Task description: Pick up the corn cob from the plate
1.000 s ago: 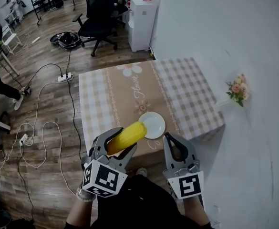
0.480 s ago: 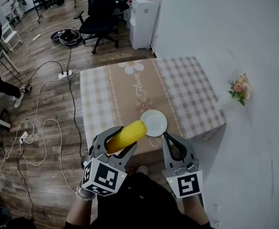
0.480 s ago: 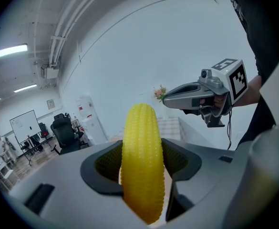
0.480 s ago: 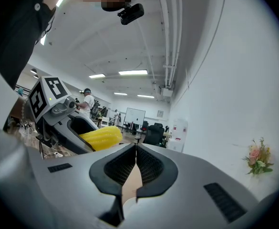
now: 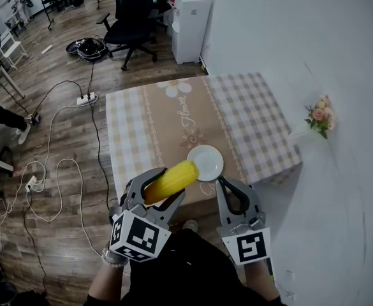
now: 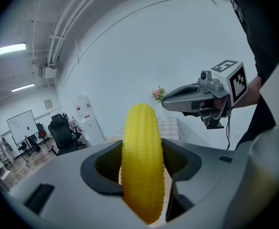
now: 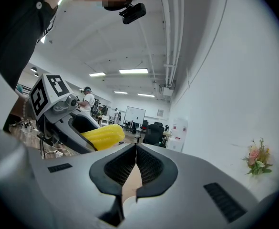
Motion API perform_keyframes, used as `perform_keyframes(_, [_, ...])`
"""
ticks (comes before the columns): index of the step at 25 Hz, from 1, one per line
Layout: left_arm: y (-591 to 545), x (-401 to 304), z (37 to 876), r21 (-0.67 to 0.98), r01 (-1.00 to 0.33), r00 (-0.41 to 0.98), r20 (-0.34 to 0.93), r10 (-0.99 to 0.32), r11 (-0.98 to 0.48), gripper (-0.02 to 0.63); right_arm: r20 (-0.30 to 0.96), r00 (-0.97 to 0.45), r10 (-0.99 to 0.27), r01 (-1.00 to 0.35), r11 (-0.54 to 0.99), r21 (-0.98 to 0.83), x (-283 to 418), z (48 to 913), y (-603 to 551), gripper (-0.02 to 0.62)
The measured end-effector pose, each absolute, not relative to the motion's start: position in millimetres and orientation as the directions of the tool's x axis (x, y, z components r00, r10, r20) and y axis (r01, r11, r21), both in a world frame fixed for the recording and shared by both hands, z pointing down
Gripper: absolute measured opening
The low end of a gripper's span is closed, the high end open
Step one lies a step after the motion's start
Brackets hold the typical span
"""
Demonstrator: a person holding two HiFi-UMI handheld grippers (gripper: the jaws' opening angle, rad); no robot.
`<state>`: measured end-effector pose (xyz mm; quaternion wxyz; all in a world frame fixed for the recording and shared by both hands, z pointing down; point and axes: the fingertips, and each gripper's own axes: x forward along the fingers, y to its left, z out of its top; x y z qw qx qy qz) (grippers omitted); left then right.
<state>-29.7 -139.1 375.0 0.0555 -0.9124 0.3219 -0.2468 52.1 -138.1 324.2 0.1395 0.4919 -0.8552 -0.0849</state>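
Note:
My left gripper [image 5: 154,193] is shut on the yellow corn cob [image 5: 171,181], held raised near my body, short of the table's near edge. In the left gripper view the corn cob [image 6: 142,161] stands clamped between the two jaws of my left gripper [image 6: 141,163], its tip sticking past them. The white plate [image 5: 205,162] lies bare near the table's front edge, beyond the cob's tip. My right gripper [image 5: 233,196] hovers just right of it, shut with nothing between its jaws [image 7: 135,163]. The right gripper view also catches the corn cob [image 7: 102,136] at the left.
The table [image 5: 250,113] has a checked cloth with a brown runner and stands against a white wall. A small flower bunch [image 5: 319,120] hangs on that wall. Cables [image 5: 52,171] trail over the wooden floor at left; an office chair [image 5: 130,24] and white cabinet [image 5: 189,21] stand beyond.
The view has shifted slightly; both grippers and the corn cob stay in nearly the same place, raised in front of the plate.

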Motion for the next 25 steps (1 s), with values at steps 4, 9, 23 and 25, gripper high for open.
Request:
perform_keyframes(4, [-138.8, -28.3, 372.4, -0.256, -0.557, 0.678, 0.41, -0.611, -0.79, 0.25, 0.166, -0.474, -0.865, -0.819, 0.502, 0.279, 51.2, 325.7, -138.5, 0.041])
perform_keyframes(9, [-137.4, -25.1, 371.5, -0.255, -0.549, 0.686, 0.407, -0.603, -0.796, 0.25, 0.166, -0.476, -0.863, -0.816, 0.505, 0.283, 50.5, 326.3, -138.3, 0.041])
perform_keyframes(23, [-132.5, -21.4, 369.9, -0.241, -0.542, 0.7, 0.401, -0.591, -0.805, 0.25, 0.182, -0.467, -0.865, -0.816, 0.501, 0.287, 52.6, 328.0, -133.9, 0.041])
perform_keyframes(25, [-132.0, -21.3, 369.8, -0.241, -0.541, 0.7, 0.402, -0.591, -0.805, 0.25, 0.179, -0.468, -0.865, -0.815, 0.501, 0.291, 52.9, 326.8, -133.5, 0.041])
